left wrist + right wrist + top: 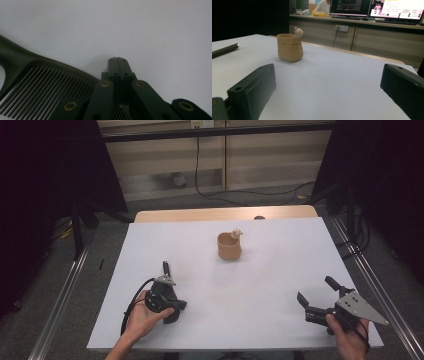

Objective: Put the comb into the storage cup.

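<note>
- Here, the left gripper (166,270) sits at the near-left part of the white table (260,285), held in the person's left hand (145,315); its jaws are pressed together at the tips, nothing between the tips.
- In the left gripper view, a black comb (37,82) lies flat on the table, just beside and partly under the left gripper (117,59); the teeth run under the jaw linkage, the handle reaches out to the upper left of that view.
- Whether the comb is pinched cannot be told; the closed tips sit on bare table past the comb's spine.
- In the high view, the comb's handle end (165,268) pokes out ahead of the left gripper, pointing toward the far side.
- The right gripper (315,295) is at the near-right edge, jaws spread wide, holding nothing, well apart from the comb.
- A tan cup (229,246) with a small figure on its rim stands upright mid-table, well apart from both grippers.
- The right gripper view shows the cup (290,47) ahead, and the comb's handle tip (225,50) at the left edge.
</note>
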